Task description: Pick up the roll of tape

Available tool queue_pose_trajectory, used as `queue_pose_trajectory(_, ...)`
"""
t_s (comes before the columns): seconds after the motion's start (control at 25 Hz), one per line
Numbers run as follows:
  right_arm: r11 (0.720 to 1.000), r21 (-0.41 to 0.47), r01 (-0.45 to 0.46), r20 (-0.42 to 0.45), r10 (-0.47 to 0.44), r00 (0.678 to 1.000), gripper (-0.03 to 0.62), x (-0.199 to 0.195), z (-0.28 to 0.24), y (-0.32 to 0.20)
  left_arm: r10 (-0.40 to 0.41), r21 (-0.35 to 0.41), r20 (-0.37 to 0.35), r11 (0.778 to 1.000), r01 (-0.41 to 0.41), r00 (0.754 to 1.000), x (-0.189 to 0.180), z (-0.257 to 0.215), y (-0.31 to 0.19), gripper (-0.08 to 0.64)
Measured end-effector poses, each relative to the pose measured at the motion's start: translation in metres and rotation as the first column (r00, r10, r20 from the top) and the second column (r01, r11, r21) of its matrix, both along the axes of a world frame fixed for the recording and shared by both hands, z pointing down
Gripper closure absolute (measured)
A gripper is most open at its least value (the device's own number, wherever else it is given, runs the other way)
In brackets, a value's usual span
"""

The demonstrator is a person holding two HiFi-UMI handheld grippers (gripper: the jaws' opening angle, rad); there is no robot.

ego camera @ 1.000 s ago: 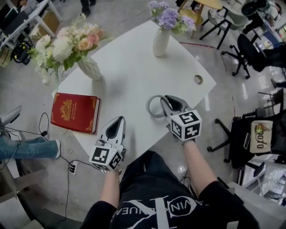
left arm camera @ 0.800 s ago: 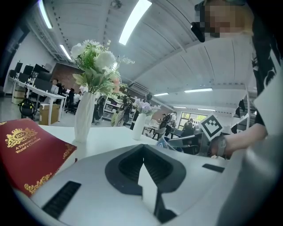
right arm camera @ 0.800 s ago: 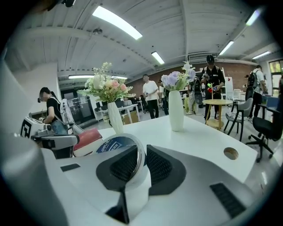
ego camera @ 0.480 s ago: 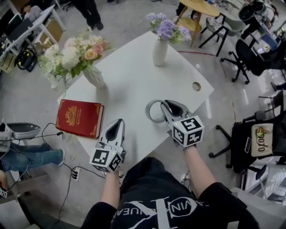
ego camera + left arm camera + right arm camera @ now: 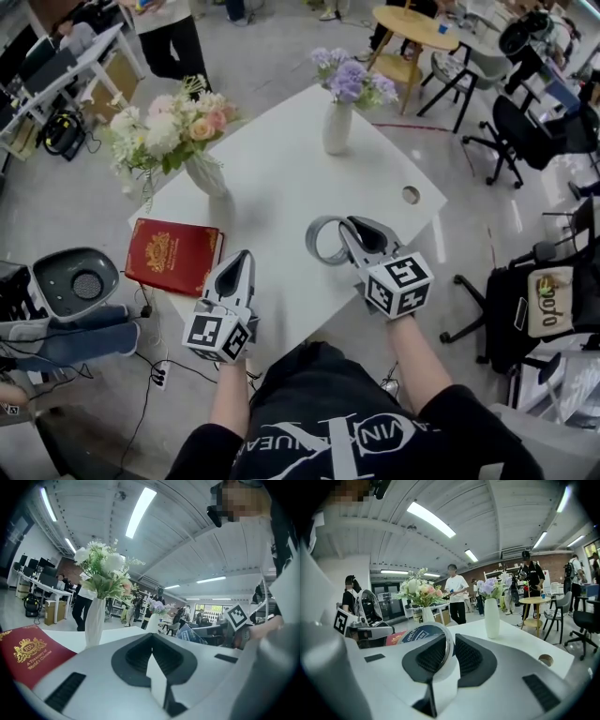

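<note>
The roll of tape [image 5: 323,241] is a grey-white ring with a blue printed core, standing on edge over the white table [image 5: 281,178]. My right gripper [image 5: 347,228] is shut on its wall. In the right gripper view the ring [image 5: 425,633] is pinched between the ribbed pads [image 5: 468,657], one inside the ring and one outside. My left gripper [image 5: 245,257] hovers at the table's near edge, to the left of the roll, shut and with nothing in it. In the left gripper view its jaws [image 5: 152,638] meet in a closed seam.
A red book [image 5: 174,256] lies at the table's left corner. Behind it stands a white vase of pale flowers [image 5: 208,174], and a vase of purple flowers [image 5: 337,127] stands at the far side. A round cable hole [image 5: 411,195] is at the right. Office chairs [image 5: 511,131] crowd the right.
Both grippers have risen a little, the right one still carrying the roll. The head view has tilted, so the table and vases sit lower in the picture.
</note>
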State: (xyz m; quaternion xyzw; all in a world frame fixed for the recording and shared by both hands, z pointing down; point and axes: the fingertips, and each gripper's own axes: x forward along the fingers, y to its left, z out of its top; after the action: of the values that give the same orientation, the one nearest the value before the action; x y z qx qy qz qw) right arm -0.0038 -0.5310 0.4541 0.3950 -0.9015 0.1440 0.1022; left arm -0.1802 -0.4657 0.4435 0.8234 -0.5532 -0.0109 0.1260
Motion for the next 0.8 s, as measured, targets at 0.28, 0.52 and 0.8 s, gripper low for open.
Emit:
queue_pose_trajectory(0.28, 0.999, 0.043, 0.001, 0.035, -0.002, 0.999, 0.518, -0.002, -0.021, 0.000, -0.017, 0.043, 0.005, 0.999, 0.016, 1.000, -0.010, -0.022, -0.006, 0.560)
queue_pose_trajectory(0.52, 0.997, 0.081, 0.002, 0.057, -0.006, 0.998, 0.518, -0.002, -0.036, 0.000, -0.027, 0.083, 0.010, 0.996, 0.026, 1.000, -0.015, -0.039, -0.010, 0.560)
queue_pose_trajectory(0.8, 0.993, 0.121, -0.008, 0.094, -0.003, 0.996, 0.518, 0.000, -0.054, 0.002, -0.036, 0.123, 0.007, 0.992, 0.035, 0.999, -0.018, -0.056, -0.011, 0.560)
